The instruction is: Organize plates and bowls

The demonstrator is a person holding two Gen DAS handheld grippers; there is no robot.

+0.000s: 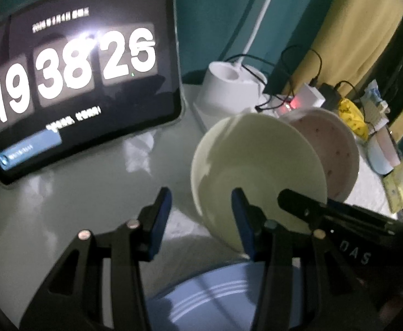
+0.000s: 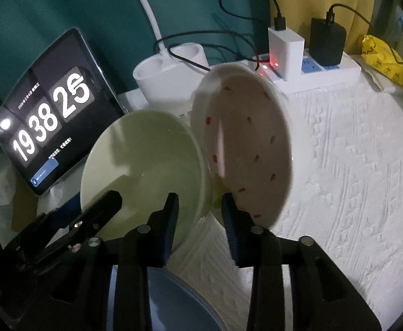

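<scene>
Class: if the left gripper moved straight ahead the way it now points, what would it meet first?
Probably the near rim of the tilted pale green ceramic bowl; depth is unclear.

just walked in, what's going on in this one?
A person works two handheld grippers over a white-clothed table, sorting dishes. The left gripper straddles one rim of a pale green bowl that is tilted up on edge. The right gripper has that bowl's other rim and the edge of a pink speckled plate between its fingers. Whether either grip is tight is unclear. A blue plate lies below them.
</scene>
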